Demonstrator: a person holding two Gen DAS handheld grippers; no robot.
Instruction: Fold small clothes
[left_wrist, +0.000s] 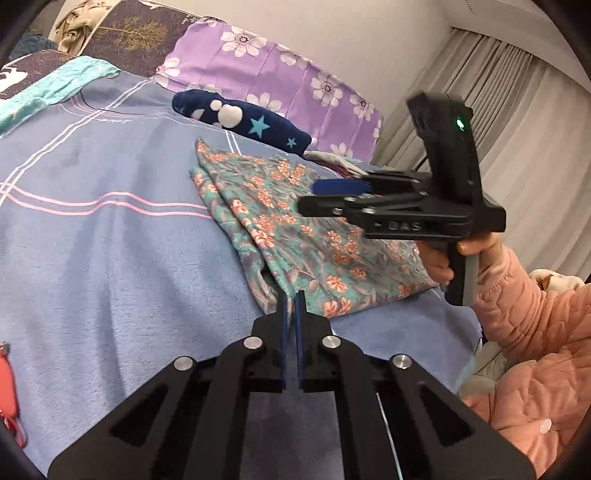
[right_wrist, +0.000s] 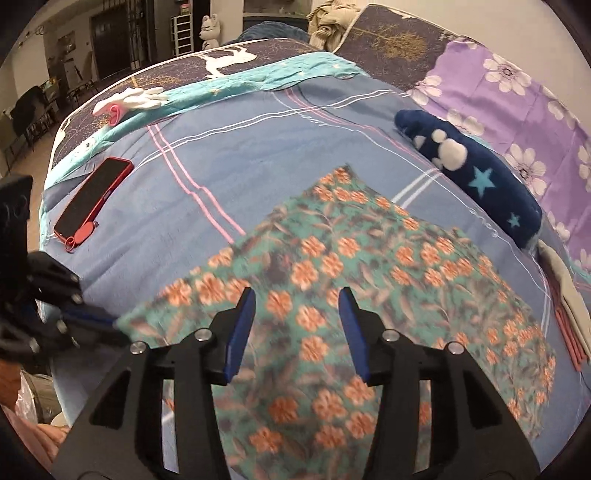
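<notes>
1. Lying folded on the blue plush bed (right_wrist: 192, 229), the teal orange-flowered cloth garment (right_wrist: 332, 258) looks light and floppy.
2. Left gripper (left_wrist: 291, 301) fingers pinch its edge; right gripper (right_wrist: 297, 332) fingers stand apart, empty.
3. Best grasped at corners.

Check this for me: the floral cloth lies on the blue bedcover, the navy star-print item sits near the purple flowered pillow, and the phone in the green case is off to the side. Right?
Not quite. The phone has a red case, not green, as the right wrist view shows. The rest holds: the floral cloth lies on the blue bedcover, with the navy star-print item near the purple flowered pillow.
</notes>
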